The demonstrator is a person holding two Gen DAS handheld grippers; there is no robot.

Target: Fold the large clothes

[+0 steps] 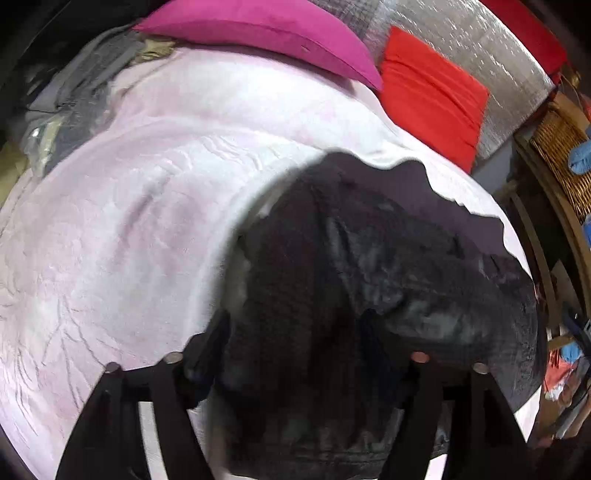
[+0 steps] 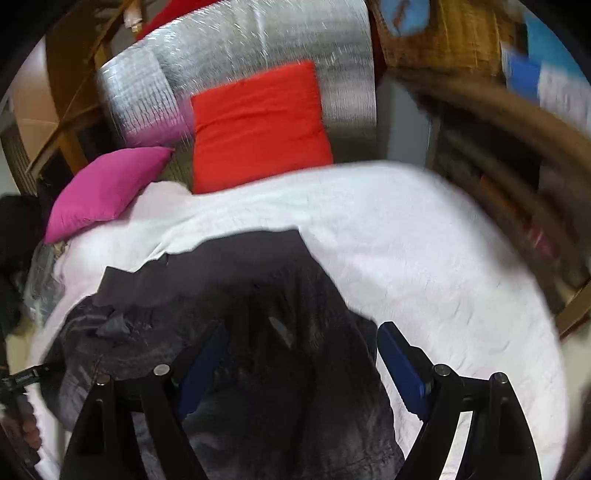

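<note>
A large dark grey-black garment (image 1: pixel 351 258) lies crumpled on a pale pink bed cover (image 1: pixel 147 221), its far hem wavy and flat. My left gripper (image 1: pixel 291 339) hangs over the garment's near end, its jaws apart, dark cloth filling the gap between them with no pinch showing. In the right wrist view the same garment (image 2: pixel 258 314) spreads from the left side toward the middle of the bed cover (image 2: pixel 424 258). My right gripper (image 2: pixel 303 365) stands open above it; its blue pads (image 2: pixel 400 369) are wide apart, the right one over bare cover.
A magenta pillow (image 1: pixel 258 33) and a red cushion (image 1: pixel 432 92) rest at the head of the bed against silver foil sheeting (image 1: pixel 480 55). Grey clothes (image 1: pixel 74 92) are piled at the far left. A wicker basket (image 1: pixel 557 147) and wooden shelving (image 2: pixel 498 147) stand along the right side.
</note>
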